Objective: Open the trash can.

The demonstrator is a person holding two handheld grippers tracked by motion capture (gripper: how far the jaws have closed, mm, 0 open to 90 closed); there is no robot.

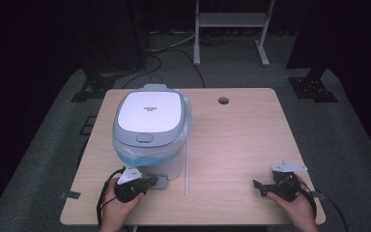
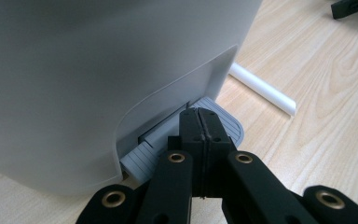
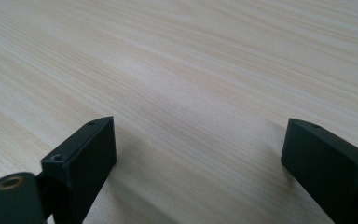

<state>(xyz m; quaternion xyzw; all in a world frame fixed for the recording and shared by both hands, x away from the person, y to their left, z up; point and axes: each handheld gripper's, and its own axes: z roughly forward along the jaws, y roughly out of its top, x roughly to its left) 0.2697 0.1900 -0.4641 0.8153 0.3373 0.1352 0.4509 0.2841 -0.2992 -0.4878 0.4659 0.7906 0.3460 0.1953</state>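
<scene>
A white pedal bin (image 1: pixel 149 130) with a pale grey lid (image 1: pixel 149 111) lying down stands on the left half of the wooden table (image 1: pixel 236 140). A blue liner bag (image 1: pixel 135 157) shows under its rim. My left gripper (image 1: pixel 149 182) is at the bin's front foot, jaws shut with nothing between them. In the left gripper view its tip (image 2: pixel 199 114) lies over the grey ribbed pedal (image 2: pixel 228 123) at the bin's base (image 2: pixel 74 93). My right gripper (image 1: pixel 257 186) rests at the front right, and its open jaws (image 3: pixel 200 135) have only bare wood between them.
A thin white strip (image 1: pixel 187 169) lies on the table just right of the bin, running front to back (image 2: pixel 261 88). A cable hole (image 1: pixel 223 100) sits near the far edge. Beyond the table stand a white frame (image 1: pixel 232 24) and dark stands.
</scene>
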